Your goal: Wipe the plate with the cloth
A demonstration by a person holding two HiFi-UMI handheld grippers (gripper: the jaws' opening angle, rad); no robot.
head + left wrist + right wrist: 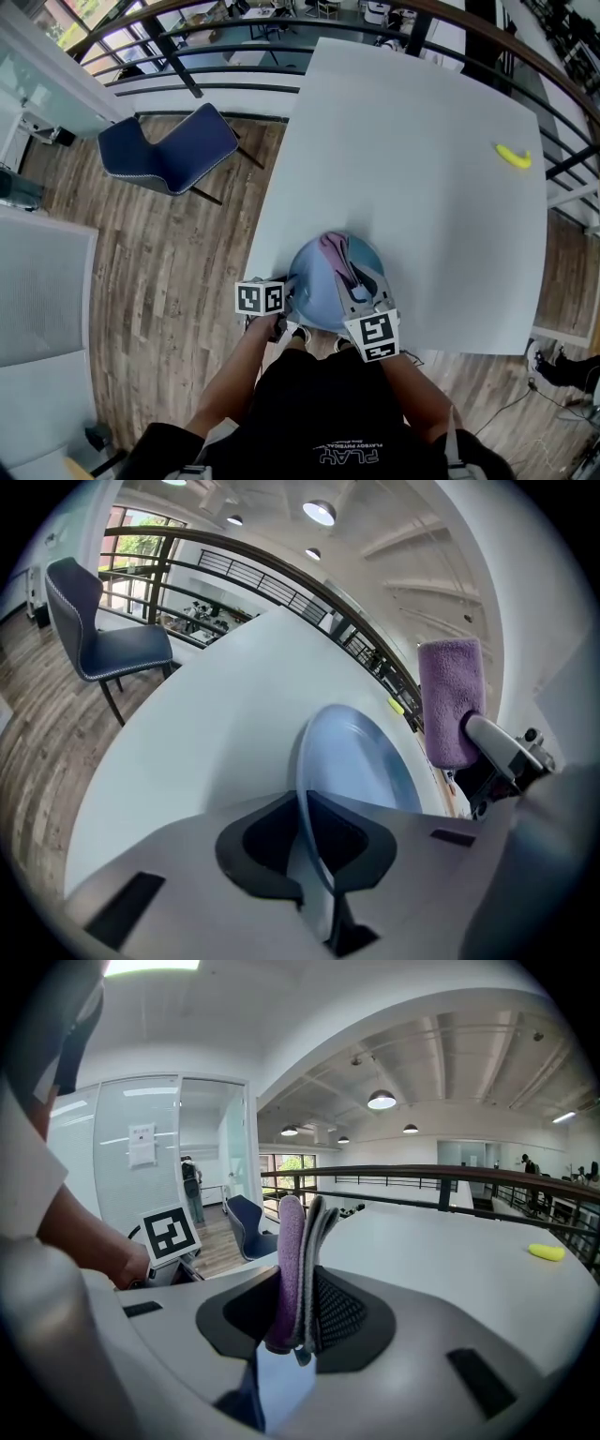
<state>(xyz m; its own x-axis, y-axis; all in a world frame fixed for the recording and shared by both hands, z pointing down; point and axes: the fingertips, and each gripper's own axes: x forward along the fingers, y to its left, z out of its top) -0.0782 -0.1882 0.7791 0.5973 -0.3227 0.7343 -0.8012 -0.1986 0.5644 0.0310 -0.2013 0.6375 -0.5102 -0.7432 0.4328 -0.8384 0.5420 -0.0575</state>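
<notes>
**Plate** (317, 286): blue and round, sitting at the near edge of the white surface (422, 169), directly in front of the person.

**Left gripper** (292, 300): its fingers are pinching together on the plate's left rim, which is running edge-on between them in the left gripper view.

**Right gripper** (356, 287): its fingers are clamping a folded cloth (336, 255), purple on one side and grey on the other. The fold's long axis is pointing straight out from the fingers.

**Key relation:** the cloth is hanging over the plate's face, to the right of the left fingers. The left gripper view is showing a gap between cloth and plate, so the wipe appears to call for the right hand to bring the cloth onto the face.

**Also present:** a yellow banana-shaped item (513, 157) lying far off on the surface, and a blue chair (169, 148) standing on the floor.

**Writing:** "PLAY" is showing on the person's dark shirt. The smaller line of print is too small to read.
</notes>
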